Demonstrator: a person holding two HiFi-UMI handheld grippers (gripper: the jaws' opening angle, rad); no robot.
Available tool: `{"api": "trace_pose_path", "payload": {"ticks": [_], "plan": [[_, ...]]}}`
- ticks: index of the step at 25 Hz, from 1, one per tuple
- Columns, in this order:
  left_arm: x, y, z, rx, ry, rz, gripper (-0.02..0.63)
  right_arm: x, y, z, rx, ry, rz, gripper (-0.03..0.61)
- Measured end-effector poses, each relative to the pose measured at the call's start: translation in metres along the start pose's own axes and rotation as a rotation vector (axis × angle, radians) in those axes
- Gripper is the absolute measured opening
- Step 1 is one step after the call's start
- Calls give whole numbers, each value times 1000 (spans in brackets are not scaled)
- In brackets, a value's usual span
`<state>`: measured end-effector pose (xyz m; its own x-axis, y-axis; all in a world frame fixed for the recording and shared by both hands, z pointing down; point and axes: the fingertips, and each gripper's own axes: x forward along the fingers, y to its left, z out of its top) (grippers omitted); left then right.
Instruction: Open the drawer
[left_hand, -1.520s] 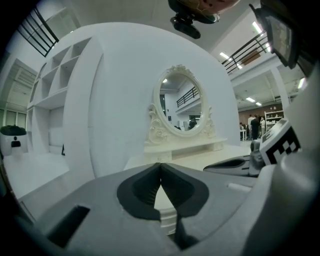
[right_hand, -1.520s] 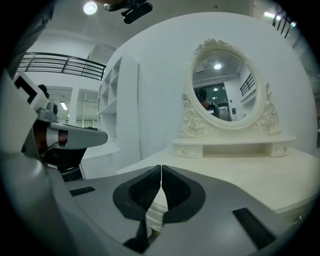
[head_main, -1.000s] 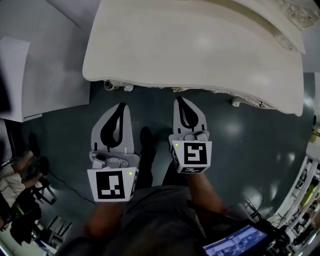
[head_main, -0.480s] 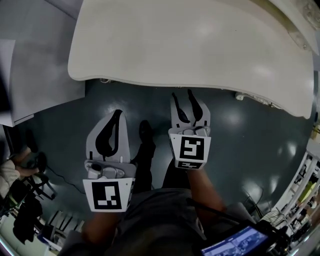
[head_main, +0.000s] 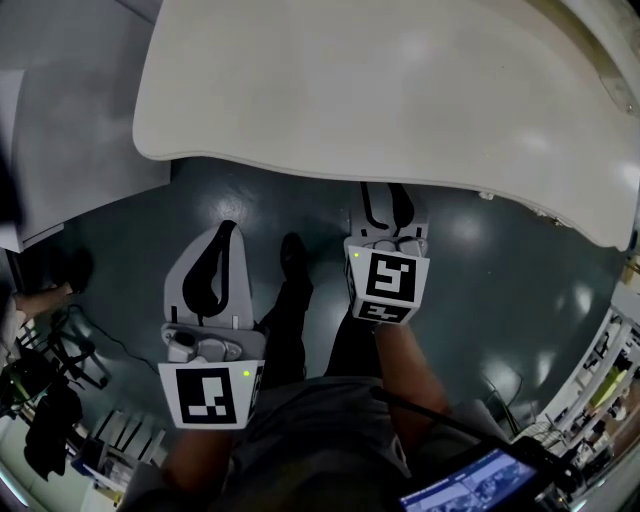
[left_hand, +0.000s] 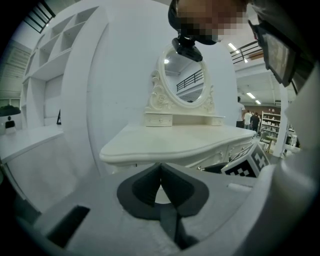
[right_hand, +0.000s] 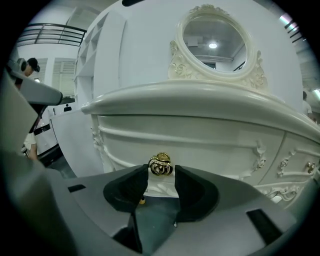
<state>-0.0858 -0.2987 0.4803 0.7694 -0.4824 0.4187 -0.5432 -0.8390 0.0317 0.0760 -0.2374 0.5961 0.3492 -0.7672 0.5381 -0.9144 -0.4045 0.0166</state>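
Though L gripper (left_hand: 160, 170) clenched, R gripper (right_hand: 161, 175) jaws just opened, gold drawer knob (right_hand: 160, 164) at tips, ungripped.

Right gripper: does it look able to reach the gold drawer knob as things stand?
Probably yes. The right gripper has just opened; its jaws stand apart, the gold knob lines up with their gap, and nothing blocks the way. No contact visible yet.
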Motion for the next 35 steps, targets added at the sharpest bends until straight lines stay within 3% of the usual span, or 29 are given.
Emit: {"api": "trace_pose_path", "payload": {"ticks": [35], "plan": [[3,4,-6,-18,-9,-1,15,-3,-14,-17,44,20,-32,143]]}}
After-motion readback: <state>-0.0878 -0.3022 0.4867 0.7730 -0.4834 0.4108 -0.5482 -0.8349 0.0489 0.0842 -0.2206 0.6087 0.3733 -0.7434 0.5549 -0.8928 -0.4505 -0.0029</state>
